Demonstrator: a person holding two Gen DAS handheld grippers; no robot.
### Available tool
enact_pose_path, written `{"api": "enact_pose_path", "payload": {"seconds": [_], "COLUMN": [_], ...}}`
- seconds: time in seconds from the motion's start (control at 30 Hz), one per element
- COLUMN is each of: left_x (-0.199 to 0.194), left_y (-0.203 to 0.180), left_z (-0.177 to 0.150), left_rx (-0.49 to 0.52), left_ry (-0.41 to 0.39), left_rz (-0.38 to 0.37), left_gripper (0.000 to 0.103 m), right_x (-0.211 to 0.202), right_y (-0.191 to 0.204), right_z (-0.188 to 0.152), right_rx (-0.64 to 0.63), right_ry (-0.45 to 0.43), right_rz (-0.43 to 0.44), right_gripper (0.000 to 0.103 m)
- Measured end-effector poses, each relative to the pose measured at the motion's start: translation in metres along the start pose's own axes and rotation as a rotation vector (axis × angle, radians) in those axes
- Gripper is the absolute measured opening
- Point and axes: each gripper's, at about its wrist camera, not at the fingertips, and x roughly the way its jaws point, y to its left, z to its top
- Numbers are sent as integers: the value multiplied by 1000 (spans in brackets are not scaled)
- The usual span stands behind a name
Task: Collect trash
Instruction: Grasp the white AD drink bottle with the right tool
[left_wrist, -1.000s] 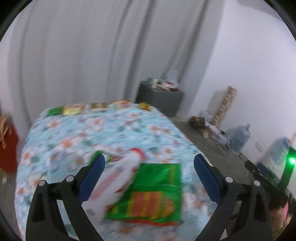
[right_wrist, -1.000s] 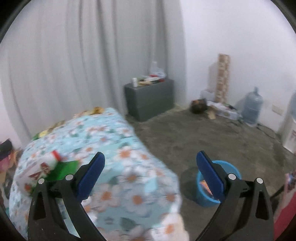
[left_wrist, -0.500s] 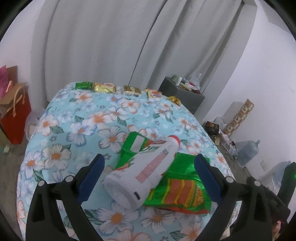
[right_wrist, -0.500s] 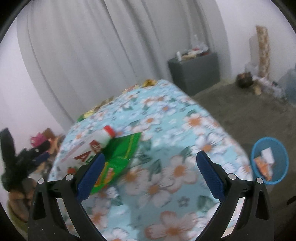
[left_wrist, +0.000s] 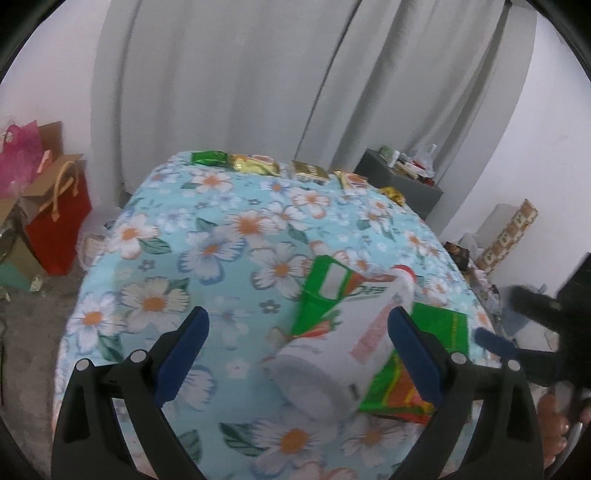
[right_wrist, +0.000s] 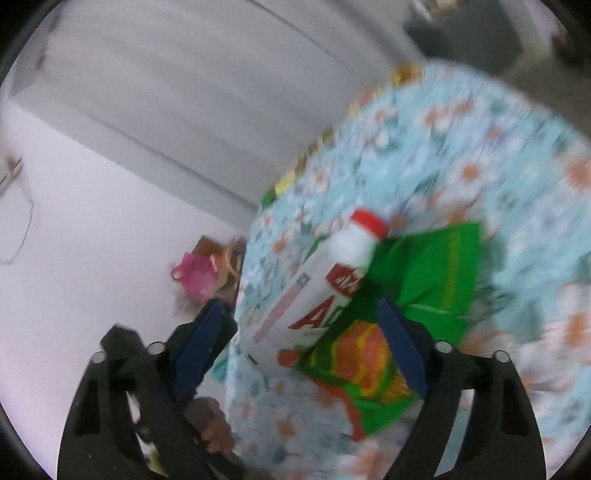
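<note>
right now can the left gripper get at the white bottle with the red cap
Probably yes. The white bottle lies on its side on the green packets, just ahead of the open left gripper, nothing covering it. The right gripper is close on the far side and could crowd it.

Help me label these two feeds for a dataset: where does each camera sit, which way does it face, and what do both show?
Left wrist: sits on the left gripper, looking forward and down over the floral tablecloth toward the curtain; its blue-padded fingers and, at right, the other gripper and a hand show.
Right wrist: sits on the right gripper, tilted and blurred, looking across the same table; its fingers and a hand at lower left show.
Shared: the white bottle lying on the green wrapper.
</note>
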Motion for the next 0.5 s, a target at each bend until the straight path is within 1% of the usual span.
{"api": "enact_pose_path", "payload": {"seconds": [0.07,0.1,0.17,0.23,0.37,0.5], "left_x": [-2,-4,-6,-7,-7,-8], "left_y": [7,13,21,28,37,40], "left_z": [1,2,2,2,-1,-3], "left_rx": [-8,-14,-26,-40,-54,-55], "left_ry": [-3,-7,-11,-9,2,2], "left_rz": [14,22,31,36,39,31], "left_gripper": [95,95,95,95,95,95], "right_x": [24,33,58,74,94,97], "right_y": [-3,-5,-8,-7,-5,-17], "right_z": [2,1,-1,-3,-5,-1], "right_rx": [51,75,130,152,180,244], "right_ry": [60,81,139,161,161,158], "right_rz": [-24,-28,-27,-36,-64,-10], "right_gripper": [70,68,67,66,67,65]}}
